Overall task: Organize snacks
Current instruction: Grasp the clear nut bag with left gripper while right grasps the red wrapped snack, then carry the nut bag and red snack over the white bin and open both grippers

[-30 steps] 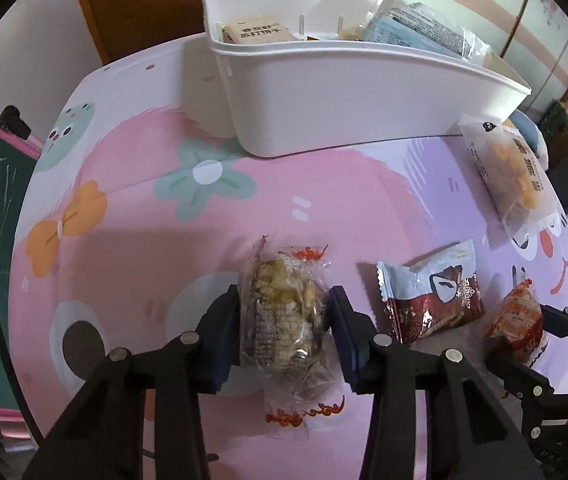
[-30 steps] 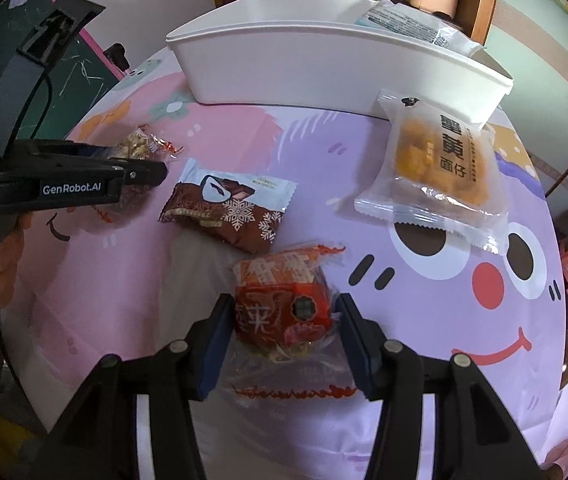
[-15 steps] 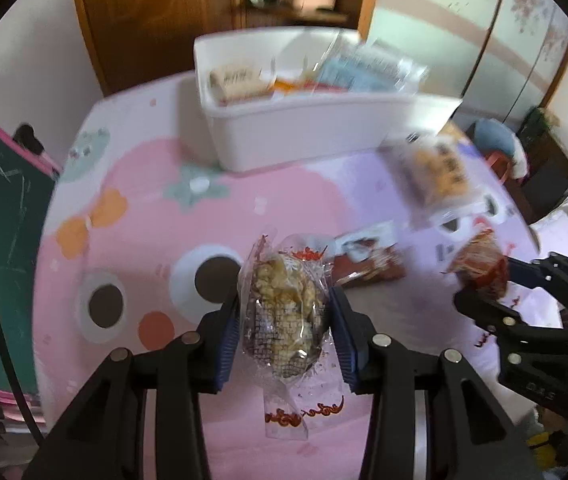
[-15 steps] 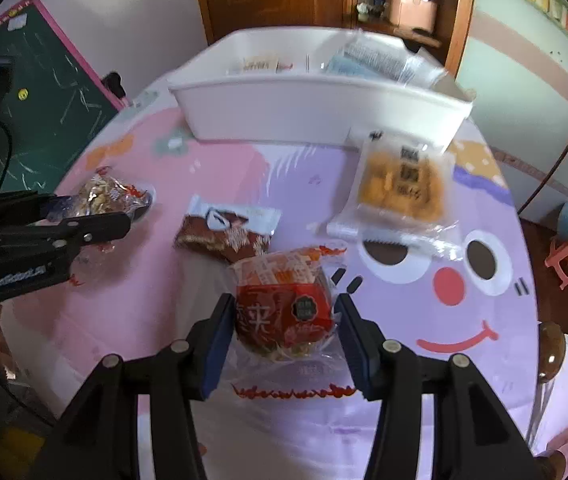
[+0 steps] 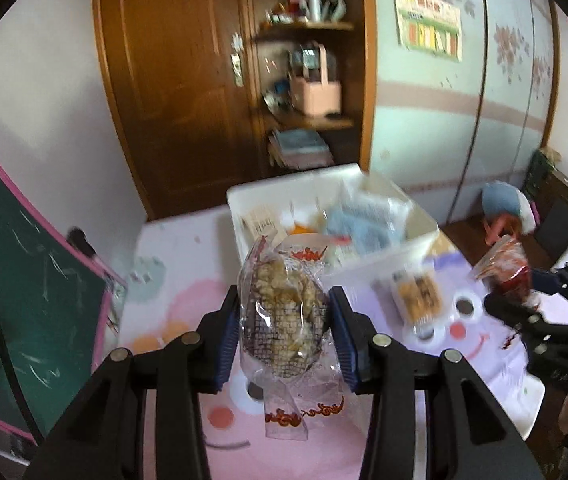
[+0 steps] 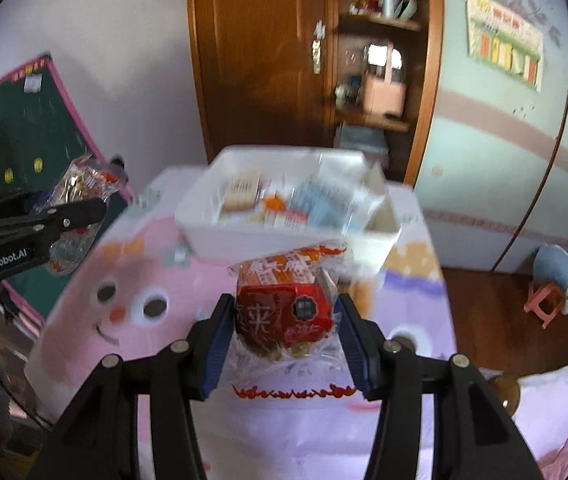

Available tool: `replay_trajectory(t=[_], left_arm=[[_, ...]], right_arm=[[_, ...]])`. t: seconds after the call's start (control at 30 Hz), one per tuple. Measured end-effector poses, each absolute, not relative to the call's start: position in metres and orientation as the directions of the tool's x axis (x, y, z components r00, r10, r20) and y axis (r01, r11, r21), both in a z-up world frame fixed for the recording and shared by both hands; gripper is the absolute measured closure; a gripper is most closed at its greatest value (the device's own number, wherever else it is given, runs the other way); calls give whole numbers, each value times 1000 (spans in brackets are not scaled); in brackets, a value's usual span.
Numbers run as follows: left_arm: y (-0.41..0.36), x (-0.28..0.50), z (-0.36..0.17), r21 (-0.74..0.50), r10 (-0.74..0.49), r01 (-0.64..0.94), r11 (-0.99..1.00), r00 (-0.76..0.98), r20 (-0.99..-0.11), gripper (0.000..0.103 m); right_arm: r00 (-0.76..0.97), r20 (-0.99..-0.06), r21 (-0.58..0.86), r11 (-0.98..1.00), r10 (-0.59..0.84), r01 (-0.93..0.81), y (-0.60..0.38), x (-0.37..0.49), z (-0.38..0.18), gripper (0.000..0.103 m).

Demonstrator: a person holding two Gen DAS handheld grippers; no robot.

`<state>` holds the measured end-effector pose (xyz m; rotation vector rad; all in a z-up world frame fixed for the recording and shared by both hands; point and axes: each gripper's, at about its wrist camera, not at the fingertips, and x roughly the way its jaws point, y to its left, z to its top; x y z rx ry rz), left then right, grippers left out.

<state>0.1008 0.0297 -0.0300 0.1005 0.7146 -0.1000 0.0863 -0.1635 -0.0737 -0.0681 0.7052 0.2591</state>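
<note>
A: A cartoon-printed pink and lilac tablecloth [image 6: 412, 432] is seen below, with a wooden cabinet [image 6: 260, 60] and a green chalkboard [image 5: 12, 280] behind.

B: And the grips? The left gripper [image 5: 284, 328] is clamped on a clear-wrapped brown snack [image 5: 284, 316]; the right gripper [image 6: 282, 320] is clenched around a red-wrapped snack [image 6: 284, 312]. Both are held up above the cloth.

A: Progress is judged partial. Several packets are already lodged in the white bin [image 6: 284, 236].

B: An orange packet [image 5: 418, 296] is left lying on the cloth, and both held snacks are yet to be dropped in.
</note>
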Motion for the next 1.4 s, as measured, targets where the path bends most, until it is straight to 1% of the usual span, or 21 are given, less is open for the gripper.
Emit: replay_trajectory(t=[0.13, 0.33, 0.43, 0.5, 0.6, 0.73, 0.83, 0.9, 0.97, 1.0, 1.03, 1.07, 1.1, 1.17, 1.4], left_arm=[[30, 122, 8, 78, -35, 105, 991, 789, -614, 62], [28, 166, 52, 72, -20, 73, 995, 828, -560, 62], [26, 189, 62, 70, -7, 54, 996, 836, -549, 62], [24, 212, 61, 58, -11, 52, 997, 826, -563, 62], [20, 240, 52, 60, -4, 50, 997, 805, -593, 62], [18, 270, 34, 71, 2, 52, 996, 787, -617, 62], [17, 293, 17, 70, 4, 53, 996, 768, -641, 62], [17, 305, 3, 85, 23, 43, 995, 759, -651, 61], [17, 315, -11, 104, 45, 33, 994, 746, -665, 61], [18, 318, -16, 112, 54, 29, 993, 745, -665, 58], [18, 321, -21, 126, 68, 22, 992, 744, -664, 51], [18, 320, -25, 140, 83, 14, 990, 746, -661, 33], [19, 321, -26, 154, 101, 1, 988, 753, -651, 23], [21, 318, -26, 169, 115, -9, 986, 768, -630, 23], [22, 304, -19, 171, 99, 11, 985, 773, -626, 22]], right_arm=[[774, -597, 34, 971, 209, -236, -174, 109, -33, 52], [859, -488, 2, 984, 156, -178, -178, 152, 29, 51], [873, -459, 26, 985, 166, -173, -176, 179, 52, 50], [882, -443, 25, 986, 161, -167, -171, 198, 58, 50], [879, -453, 15, 987, 150, -161, -161, 223, 57, 50], [860, -486, 10, 985, 154, -171, -146, 253, 39, 50], [836, -523, 19, 982, 168, -186, -136, 272, 22, 49], [804, -564, 33, 978, 187, -204, -130, 286, 8, 46], [781, -589, 49, 973, 210, -224, -126, 296, -3, 45], [773, -597, 49, 972, 212, -229, -125, 298, -8, 45], [769, -606, 44, 973, 205, -225, -124, 300, -11, 41], [767, -611, 38, 975, 196, -218, -123, 301, -14, 36], [767, -612, 36, 975, 193, -217, -123, 300, -16, 36], [769, -611, 31, 976, 189, -215, -124, 296, -18, 35], [768, -619, 17, 980, 164, -196, -136, 279, -18, 35]])
